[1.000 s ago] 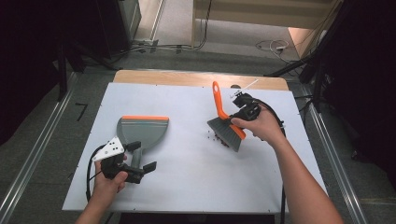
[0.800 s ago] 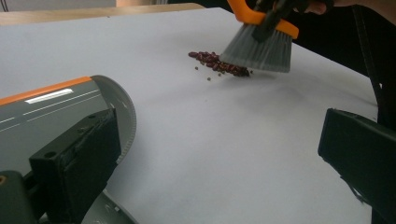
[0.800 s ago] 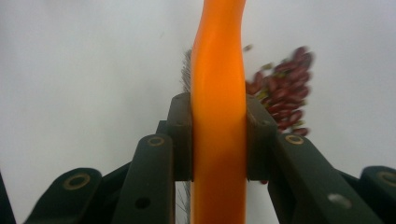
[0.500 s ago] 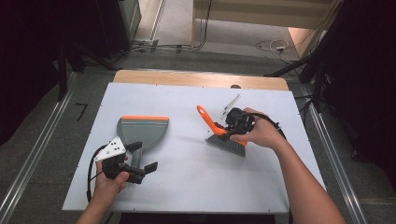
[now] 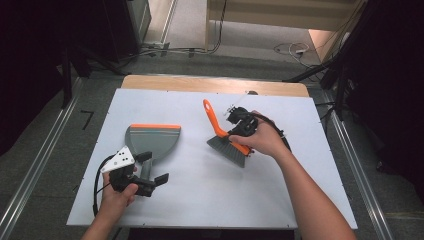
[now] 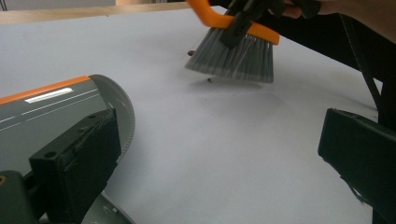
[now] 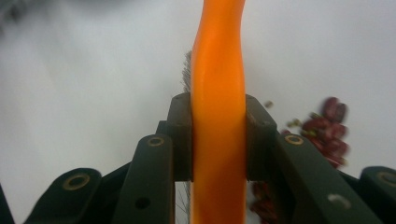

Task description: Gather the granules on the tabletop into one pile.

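Meanwhile, we have swung the brush (image 5: pixel 226 138) since a second ago: its orange handle, then pointing up and away near the table's right middle, now leans toward the far left, and its grey bristles have come down toward the white table (image 5: pixel 200 200), closer to the dustpan (image 5: pixel 152 140). Our right gripper (image 5: pixel 239 131) is clamped on the handle, with small dark red bits (image 7: pixel 327 130) on the table just beside the bristles. Our left gripper (image 5: pixel 150 172) has not moved; its jaws are spread wide at the dustpan's near edge, gripping nothing. We see nothing inside the pan.
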`<state>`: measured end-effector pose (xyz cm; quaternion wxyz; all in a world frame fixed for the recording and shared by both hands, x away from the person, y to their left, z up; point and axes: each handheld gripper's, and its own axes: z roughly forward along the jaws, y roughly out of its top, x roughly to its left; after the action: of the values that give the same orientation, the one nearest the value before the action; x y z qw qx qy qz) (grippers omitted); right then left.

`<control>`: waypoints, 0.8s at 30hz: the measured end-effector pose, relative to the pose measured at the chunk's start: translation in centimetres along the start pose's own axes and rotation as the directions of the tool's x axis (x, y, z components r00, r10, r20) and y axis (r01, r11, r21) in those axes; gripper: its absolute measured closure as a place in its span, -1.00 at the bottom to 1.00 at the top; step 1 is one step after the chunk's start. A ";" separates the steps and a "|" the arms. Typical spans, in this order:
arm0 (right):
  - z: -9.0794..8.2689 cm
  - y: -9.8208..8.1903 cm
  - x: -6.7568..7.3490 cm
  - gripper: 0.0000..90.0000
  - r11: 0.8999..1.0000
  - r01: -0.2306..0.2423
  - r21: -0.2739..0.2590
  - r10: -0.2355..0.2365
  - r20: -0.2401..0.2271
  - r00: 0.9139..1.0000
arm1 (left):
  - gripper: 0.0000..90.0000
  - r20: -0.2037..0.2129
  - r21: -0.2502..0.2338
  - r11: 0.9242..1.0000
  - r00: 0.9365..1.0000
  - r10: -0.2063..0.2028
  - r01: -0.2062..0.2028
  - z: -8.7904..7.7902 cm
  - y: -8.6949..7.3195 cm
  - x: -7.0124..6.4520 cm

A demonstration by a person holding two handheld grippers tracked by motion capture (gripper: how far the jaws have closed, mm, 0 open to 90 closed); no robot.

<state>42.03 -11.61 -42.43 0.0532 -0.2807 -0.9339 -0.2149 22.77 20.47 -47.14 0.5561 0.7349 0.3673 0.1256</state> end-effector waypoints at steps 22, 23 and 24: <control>-4.1 -5.4 -4.0 0.52 0.934 -0.283 -0.216 0.281 -0.040 0.959 | -1.00 -0.009 0.000 1.000 1.000 -0.003 0.003 0.0 -0.1 0.1; -4.5 -6.1 -3.8 0.52 0.928 -0.289 -0.235 0.286 -0.045 0.957 | -1.00 -0.011 -0.001 1.000 1.000 -0.002 0.002 0.0 -0.1 0.1; -4.9 -6.8 -3.7 0.52 0.925 -0.284 -0.252 0.282 -0.043 0.958 | -1.00 -0.013 -0.002 1.000 1.000 -0.001 0.001 0.0 -0.1 0.1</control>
<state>41.28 -20.71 -41.33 0.0501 -0.4161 -0.8480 -0.3243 22.81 20.61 -47.24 0.5546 0.7333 0.3711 0.1306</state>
